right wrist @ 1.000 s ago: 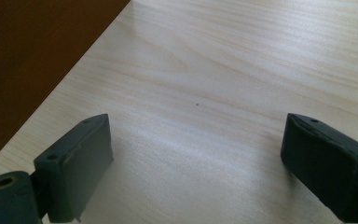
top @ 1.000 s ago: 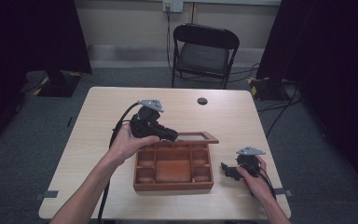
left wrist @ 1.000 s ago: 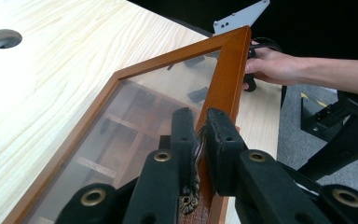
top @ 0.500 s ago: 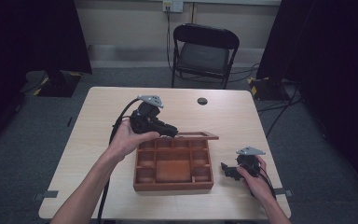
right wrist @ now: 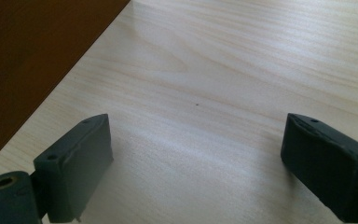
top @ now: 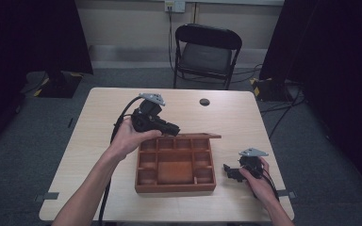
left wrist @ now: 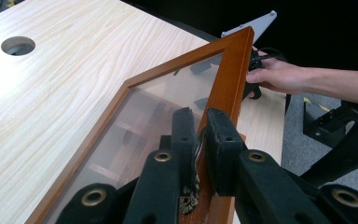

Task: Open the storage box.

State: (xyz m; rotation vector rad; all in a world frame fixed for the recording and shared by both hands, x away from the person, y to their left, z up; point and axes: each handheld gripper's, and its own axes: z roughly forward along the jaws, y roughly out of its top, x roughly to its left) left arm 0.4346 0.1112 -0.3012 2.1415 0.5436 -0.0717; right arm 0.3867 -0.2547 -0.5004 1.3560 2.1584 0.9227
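1. Your table (top: pixel 99 141) is pale wood-grain laminate, smooth with a soft sheen.
2. The box (top: pixel 176 187) is reddish-brown varnished wood.
3. Its lid (left wrist: pixel 233 65) frames a clear glossy pane.
4. Your right gripper (right wrist: pixel 196 163) has matt black plastic pads.

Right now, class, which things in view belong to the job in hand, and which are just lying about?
In the job:
- left gripper, jaws clamped on the glass lid's frame
- glass lid, raised
- wooden compartment box

Lying about:
- right gripper, jaws apart, beside the box
- folding chair
- table's cable hole
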